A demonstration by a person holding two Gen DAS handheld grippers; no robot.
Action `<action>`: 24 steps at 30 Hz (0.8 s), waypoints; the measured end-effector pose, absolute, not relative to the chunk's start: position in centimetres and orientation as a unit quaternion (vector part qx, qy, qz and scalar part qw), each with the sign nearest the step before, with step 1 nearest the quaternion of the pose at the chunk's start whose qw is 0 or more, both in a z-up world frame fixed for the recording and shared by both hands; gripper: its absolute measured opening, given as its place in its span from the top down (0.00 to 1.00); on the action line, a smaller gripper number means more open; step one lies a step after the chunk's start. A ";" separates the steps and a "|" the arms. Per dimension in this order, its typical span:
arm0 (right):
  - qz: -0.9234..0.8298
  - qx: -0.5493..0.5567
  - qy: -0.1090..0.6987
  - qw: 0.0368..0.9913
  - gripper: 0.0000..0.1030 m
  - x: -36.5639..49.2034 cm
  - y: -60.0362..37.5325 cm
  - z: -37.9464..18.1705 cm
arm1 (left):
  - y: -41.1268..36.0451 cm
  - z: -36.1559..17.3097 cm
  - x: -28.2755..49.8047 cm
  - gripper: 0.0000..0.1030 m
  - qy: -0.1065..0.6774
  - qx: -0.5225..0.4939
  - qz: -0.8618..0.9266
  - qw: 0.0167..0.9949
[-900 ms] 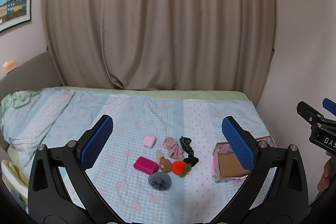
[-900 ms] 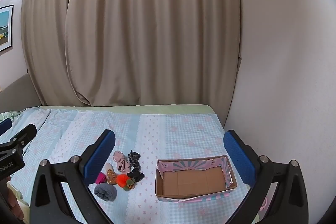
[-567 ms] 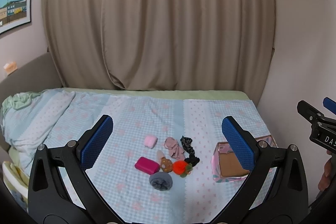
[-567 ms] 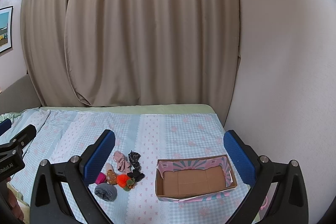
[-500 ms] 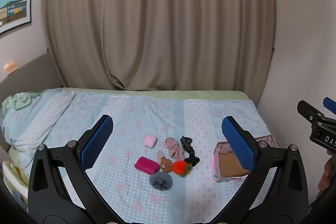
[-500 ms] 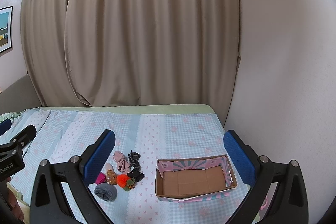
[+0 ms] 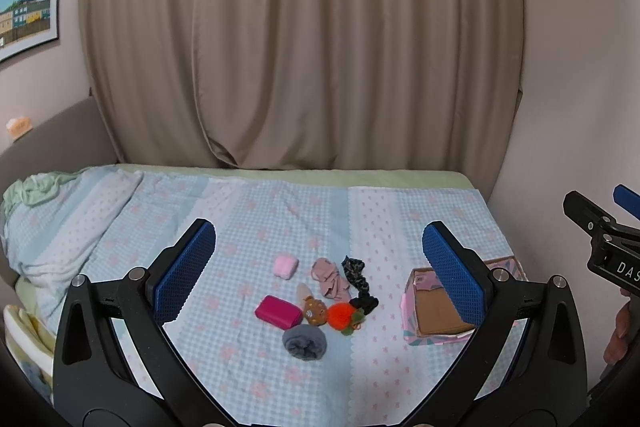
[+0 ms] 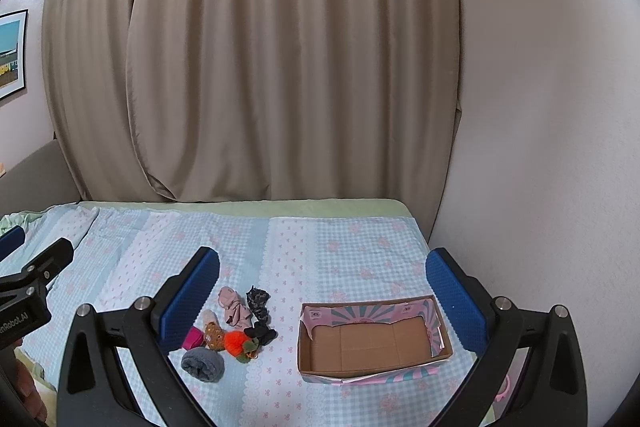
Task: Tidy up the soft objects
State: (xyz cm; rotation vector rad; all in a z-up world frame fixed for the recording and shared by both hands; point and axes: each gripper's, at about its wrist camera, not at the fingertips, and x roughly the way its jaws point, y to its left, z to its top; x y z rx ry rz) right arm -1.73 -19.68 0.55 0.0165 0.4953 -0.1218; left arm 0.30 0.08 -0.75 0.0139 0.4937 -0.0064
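Observation:
A cluster of soft things lies on the bed: a grey rolled sock, a magenta pouch, a light pink puff, a brown bear, an orange pompom, a pink cloth and a dark scrunchie. An open cardboard box stands to their right, empty. My left gripper is open, held above the cluster. My right gripper is open above the box's left side.
The bed has a blue checked sheet with a bunched quilt at the left. Beige curtains hang behind. A wall bounds the right side. A framed picture hangs on the left wall.

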 end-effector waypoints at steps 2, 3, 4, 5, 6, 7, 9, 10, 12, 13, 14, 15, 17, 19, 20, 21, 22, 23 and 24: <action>-0.060 0.008 0.245 0.968 0.00 -1.6 -19.7 0.5 | 0.1 -0.7 0.3 0.01 0.245 0.006 -0.004 0.970; -0.060 0.009 0.245 0.968 0.00 -1.7 -19.7 0.5 | 0.1 -0.7 0.3 0.01 0.245 0.006 -0.004 0.970; -0.060 0.009 0.245 0.968 0.00 -1.7 -19.7 0.5 | 0.1 -0.7 0.3 0.01 0.245 0.006 -0.003 0.969; -0.060 0.009 0.246 0.967 0.00 -1.7 -19.7 0.5 | 0.2 -0.8 0.3 0.01 0.246 0.006 -0.003 0.969; -0.060 0.009 0.246 0.967 0.00 -1.6 -19.6 0.4 | 0.2 -0.7 0.2 0.01 0.246 0.005 -0.003 0.969; -0.060 0.008 0.245 0.968 0.00 -1.7 -19.6 0.4 | 0.2 -0.7 0.2 0.01 0.246 0.005 -0.003 0.969; -0.059 0.009 0.246 0.967 0.00 -1.7 -19.7 0.4 | 0.2 -0.7 0.3 0.01 0.248 0.005 -0.002 0.969; -0.060 0.009 0.246 0.967 0.00 -1.7 -19.6 0.4 | 0.2 -0.7 0.4 0.01 0.249 0.004 -0.002 0.969; -0.060 0.010 0.246 0.967 0.00 -1.8 -19.5 0.3 | 0.1 -0.7 0.7 0.01 0.250 0.004 -0.002 0.968; -0.059 0.009 0.246 0.967 0.00 -1.8 -19.6 0.3 | 0.2 -0.7 0.7 0.01 0.250 0.004 -0.002 0.968; -0.060 0.009 0.246 0.967 0.00 -1.8 -19.6 0.3 | 0.2 -0.8 0.8 0.01 0.250 0.004 -0.002 0.968; -0.060 0.010 0.246 0.967 0.00 -1.8 -19.7 0.3 | 0.2 -0.8 0.8 0.01 0.251 0.004 -0.002 0.968; -0.060 0.011 0.247 0.967 0.00 -1.9 -19.6 0.3 | 0.2 -0.8 0.7 0.01 0.251 0.004 -0.002 0.968; -0.060 0.011 0.247 0.967 0.00 -2.0 -19.6 0.2 | 0.2 -0.8 0.7 0.01 0.251 0.004 -0.002 0.968; -0.060 0.012 0.247 0.967 0.00 -2.0 -19.6 0.3 | 0.2 -0.8 0.7 0.01 0.251 0.004 -0.002 0.968; -0.060 0.011 0.247 0.967 0.00 -2.0 -19.6 0.3 | 0.2 -0.8 0.7 0.01 0.251 0.004 -0.003 0.968; -0.060 0.012 0.247 0.967 0.00 -2.0 -19.6 0.3 | 0.2 -0.8 0.8 0.01 0.252 0.004 -0.003 0.968; -0.060 0.013 0.248 0.967 0.00 -2.0 -19.7 0.4 | 0.2 -0.9 0.9 0.01 0.252 0.004 -0.003 0.968; -0.060 0.013 0.248 0.967 0.00 -2.0 -19.7 0.4 | 0.2 -0.9 0.9 0.01 0.252 0.005 -0.003 0.968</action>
